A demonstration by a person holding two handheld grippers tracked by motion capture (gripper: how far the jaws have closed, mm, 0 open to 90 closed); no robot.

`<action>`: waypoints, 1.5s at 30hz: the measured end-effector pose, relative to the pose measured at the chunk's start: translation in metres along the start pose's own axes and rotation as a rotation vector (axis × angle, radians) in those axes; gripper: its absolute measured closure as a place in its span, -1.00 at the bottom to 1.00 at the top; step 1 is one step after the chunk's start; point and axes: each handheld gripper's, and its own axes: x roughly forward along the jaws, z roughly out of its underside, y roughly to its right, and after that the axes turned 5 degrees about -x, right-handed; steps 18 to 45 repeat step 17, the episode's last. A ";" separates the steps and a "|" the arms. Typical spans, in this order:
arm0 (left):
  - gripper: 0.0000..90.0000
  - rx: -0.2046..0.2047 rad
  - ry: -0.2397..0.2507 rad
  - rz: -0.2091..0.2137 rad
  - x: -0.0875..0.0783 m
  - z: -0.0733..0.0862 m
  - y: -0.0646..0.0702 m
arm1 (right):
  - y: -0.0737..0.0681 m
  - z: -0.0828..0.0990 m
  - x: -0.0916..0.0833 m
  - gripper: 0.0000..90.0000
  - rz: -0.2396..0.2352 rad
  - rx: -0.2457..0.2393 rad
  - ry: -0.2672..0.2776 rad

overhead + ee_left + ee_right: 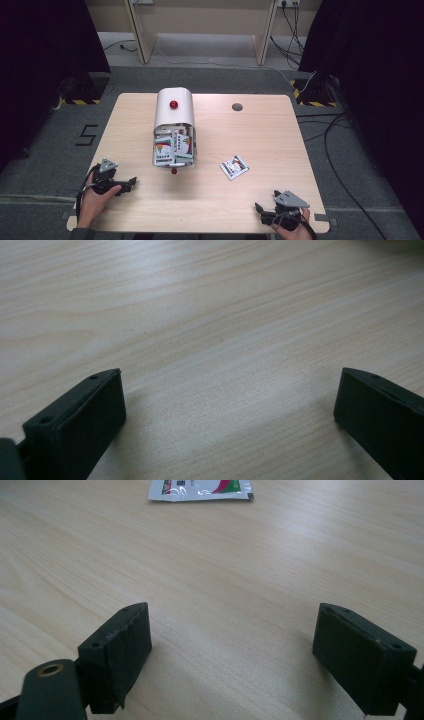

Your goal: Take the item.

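The jaws of both grippers stood wide apart and held nothing; in each gripper view we saw bare wood grain between the two black jaws. We took the white box (173,131) near the middle of the tabletop (260,130) as our landmark. It lay with its rounded lid, bearing a red knob (173,104), on the far side, and its open near end was crammed with printed sachets (172,147); a second small red knob (174,171) showed at its near edge. We held the left gripper (131,181) nearer to us than the box and to its left, close to the near edge, low over the wood with its jaws pointing right. We held the right gripper (259,207) well to the right of the box and nearer still, also low over the wood. One loose sachet (234,167) lay flat to the right of the box's open end, apart from it, roughly between the box and the right gripper. In the right gripper view that sachet (200,490) lay ahead of the jaws, well beyond them.
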 end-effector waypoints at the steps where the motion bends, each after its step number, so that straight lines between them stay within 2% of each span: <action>1: -1.00 0.000 0.000 0.001 0.000 0.000 0.000 | -0.001 0.001 0.000 -0.64 0.000 0.002 0.005; 10: -1.00 0.000 0.000 0.000 0.000 0.000 0.000 | -0.002 0.006 -0.001 -0.64 0.005 0.003 0.039; 45: -1.00 0.000 0.000 0.000 0.000 0.000 0.000 | -0.001 0.006 -0.001 -0.64 0.000 0.002 0.040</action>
